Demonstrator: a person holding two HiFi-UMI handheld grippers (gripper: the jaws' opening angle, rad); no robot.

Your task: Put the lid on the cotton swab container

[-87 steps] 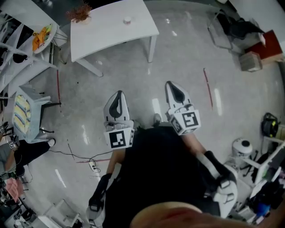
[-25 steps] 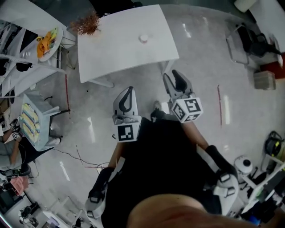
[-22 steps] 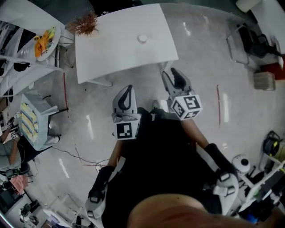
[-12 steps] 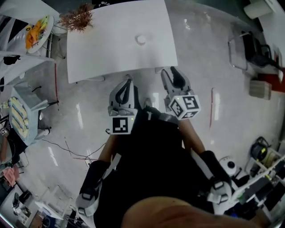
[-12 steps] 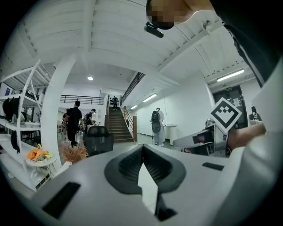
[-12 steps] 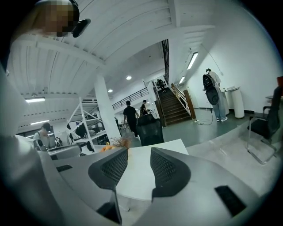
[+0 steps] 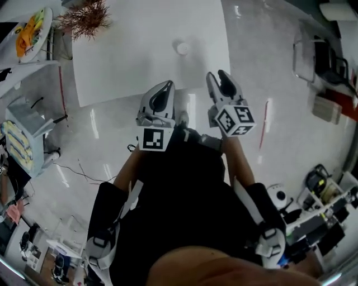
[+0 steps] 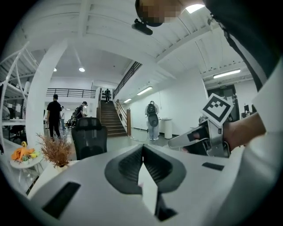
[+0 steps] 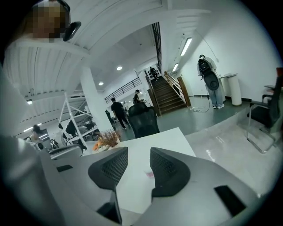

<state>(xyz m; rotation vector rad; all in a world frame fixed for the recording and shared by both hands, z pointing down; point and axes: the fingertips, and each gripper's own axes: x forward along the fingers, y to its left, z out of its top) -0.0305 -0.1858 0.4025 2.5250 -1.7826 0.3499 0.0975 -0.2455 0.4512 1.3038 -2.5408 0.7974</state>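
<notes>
A small round white cotton swab container (image 7: 182, 48) stands on the white table (image 7: 128, 61), toward its far side; no separate lid can be made out. In the right gripper view it is a small pinkish spot (image 9: 149, 173) between the jaws, well ahead of them. My left gripper (image 7: 166, 85) hangs at the table's near edge, shut and empty, its pads meeting in a line (image 8: 142, 148). To its right, my right gripper (image 7: 217, 74) is open with nothing in the gap (image 9: 138, 152). Both are well short of the container.
A dried plant in a pot (image 7: 84, 17) sits at the table's far left corner. A black office chair (image 9: 143, 121) stands behind the table. A round side table with fruit (image 7: 28, 25) is at the left. People stand far off by the stairs (image 8: 152, 119).
The person has walked up to the table. Both grippers now reach its near edge, and the container looks closer. Neither gripper's jaws have changed.
</notes>
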